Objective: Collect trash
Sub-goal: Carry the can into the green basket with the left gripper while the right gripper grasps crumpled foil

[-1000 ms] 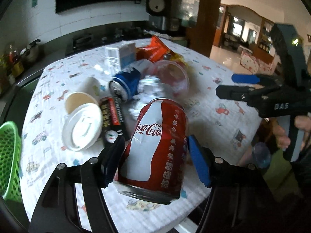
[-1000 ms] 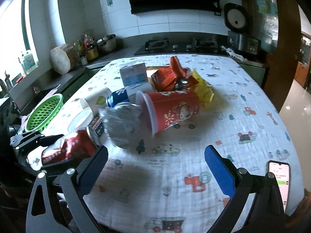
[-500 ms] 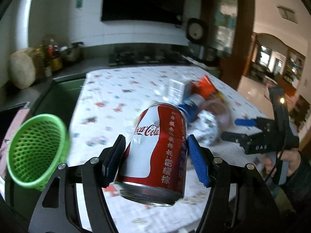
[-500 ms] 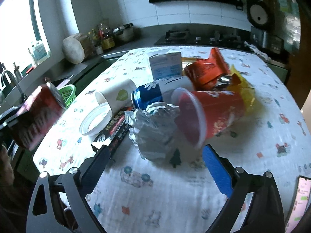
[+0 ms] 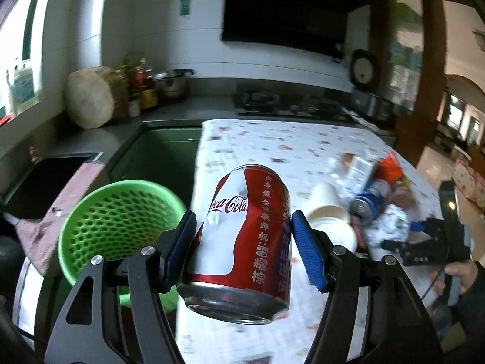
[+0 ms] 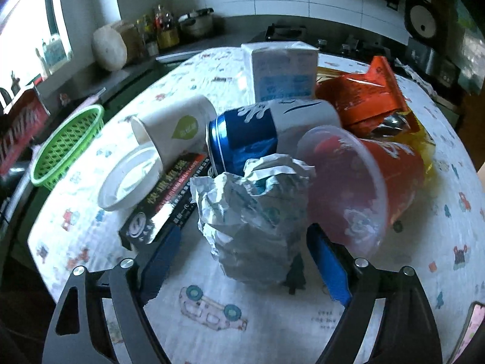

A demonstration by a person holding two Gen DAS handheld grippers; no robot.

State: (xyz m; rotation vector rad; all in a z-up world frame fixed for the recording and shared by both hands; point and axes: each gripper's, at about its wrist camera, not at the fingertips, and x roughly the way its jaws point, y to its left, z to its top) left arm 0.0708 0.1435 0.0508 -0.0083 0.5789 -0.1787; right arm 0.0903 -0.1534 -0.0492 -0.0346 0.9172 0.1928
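My left gripper (image 5: 244, 253) is shut on a dented red cola can (image 5: 242, 236), held in the air beside the green mesh basket (image 5: 118, 221). In the right wrist view the can (image 6: 21, 127) shows at the far left, above the basket (image 6: 68, 147). My right gripper (image 6: 245, 264) hangs low over the trash pile, its jaws closing around a crumpled ball of silver-white wrapper (image 6: 257, 212); the blue pads stand just off its sides. Behind the ball lie a blue can (image 6: 242, 139), a red plastic cup (image 6: 363, 188) and a white paper cup (image 6: 178, 127).
A white lid (image 6: 130, 186), a dark flat box (image 6: 163, 203), a white carton (image 6: 285, 69) and orange and yellow snack bags (image 6: 369, 97) crowd the patterned tablecloth (image 6: 212, 303). A phone (image 6: 473, 330) lies at the right edge. A pink cloth (image 5: 57, 212) drapes by the sink.
My left gripper carried the cola can left and up, from over the table to beside the green basket. My right gripper dropped toward the wrapper ball and its jaws narrowed around it.
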